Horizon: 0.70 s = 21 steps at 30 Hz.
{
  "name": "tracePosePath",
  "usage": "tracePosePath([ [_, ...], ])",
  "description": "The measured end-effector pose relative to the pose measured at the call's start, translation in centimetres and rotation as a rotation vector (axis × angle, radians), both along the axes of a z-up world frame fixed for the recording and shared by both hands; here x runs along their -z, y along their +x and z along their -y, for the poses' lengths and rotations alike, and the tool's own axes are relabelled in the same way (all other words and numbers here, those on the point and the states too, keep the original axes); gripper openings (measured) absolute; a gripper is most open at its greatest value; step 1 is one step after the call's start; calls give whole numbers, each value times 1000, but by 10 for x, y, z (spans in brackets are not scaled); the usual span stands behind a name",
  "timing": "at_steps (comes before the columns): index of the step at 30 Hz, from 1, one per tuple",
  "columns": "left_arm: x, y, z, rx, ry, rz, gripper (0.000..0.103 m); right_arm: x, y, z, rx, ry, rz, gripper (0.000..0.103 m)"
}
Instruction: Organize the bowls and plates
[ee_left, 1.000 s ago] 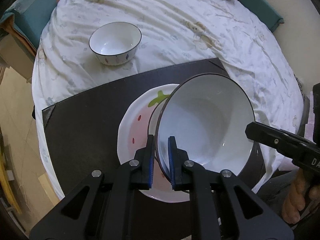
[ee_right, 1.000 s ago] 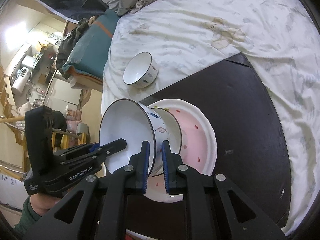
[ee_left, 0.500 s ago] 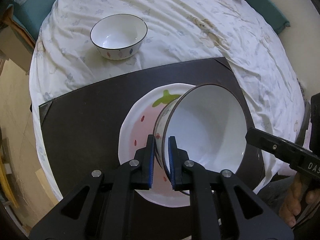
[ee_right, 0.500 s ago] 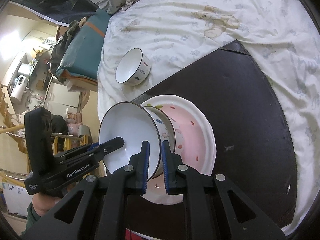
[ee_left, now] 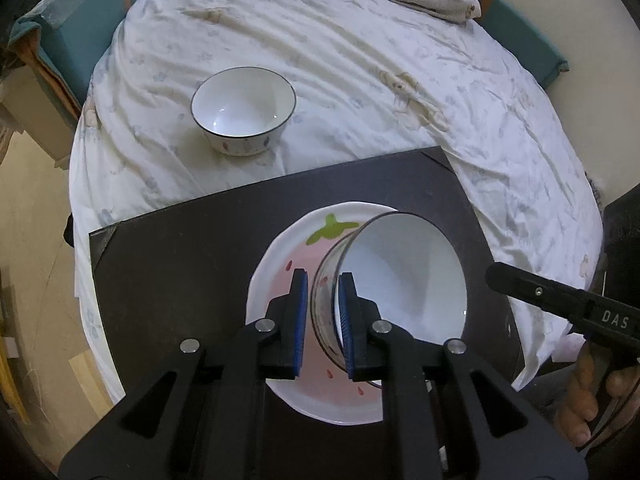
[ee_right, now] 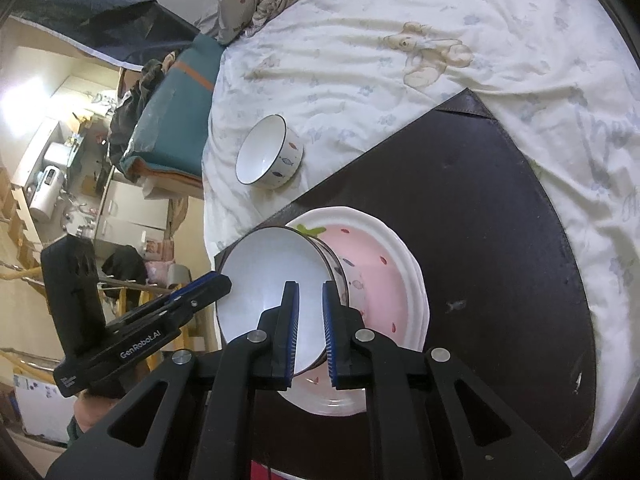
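A large white bowl (ee_left: 404,276) with a dark rim leans steeply on its side over a pink strawberry plate (ee_left: 264,264) on a black mat (ee_left: 180,272). My left gripper (ee_left: 323,312) straddles the bowl's rim with its pads slightly parted, and a thin gap shows beside the outer pad. In the right wrist view the bowl (ee_right: 260,280) faces the camera above the plate (ee_right: 416,292). My right gripper (ee_right: 311,320) is narrowly shut over the bowl's near rim. The left gripper (ee_right: 222,282) reaches the far rim. A small white bowl (ee_left: 244,108) stands upright on the sheet.
The mat (ee_right: 480,220) lies on a bed with a wrinkled white sheet (ee_left: 360,60). The small bowl (ee_right: 266,156) sits just beyond the mat's far edge. A person's hand (ee_left: 580,400) holds the right gripper (ee_left: 496,278). The floor drops away left of the bed.
The bowl has come down and tipped further onto its side over the plate. My left gripper's pads have parted a little. The right gripper's gap looks the same.
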<state>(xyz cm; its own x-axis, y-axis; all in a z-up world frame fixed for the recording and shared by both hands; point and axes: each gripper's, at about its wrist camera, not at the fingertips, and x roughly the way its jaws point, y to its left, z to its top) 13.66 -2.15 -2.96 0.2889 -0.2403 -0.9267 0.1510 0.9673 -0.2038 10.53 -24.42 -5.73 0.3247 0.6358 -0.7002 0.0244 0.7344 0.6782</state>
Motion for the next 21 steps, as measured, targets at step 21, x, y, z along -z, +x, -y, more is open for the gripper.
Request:
tracePosePath([
  [21,16,11,-2,-22,-23,-45,12,6,18,-12,-24,-53,7,16],
])
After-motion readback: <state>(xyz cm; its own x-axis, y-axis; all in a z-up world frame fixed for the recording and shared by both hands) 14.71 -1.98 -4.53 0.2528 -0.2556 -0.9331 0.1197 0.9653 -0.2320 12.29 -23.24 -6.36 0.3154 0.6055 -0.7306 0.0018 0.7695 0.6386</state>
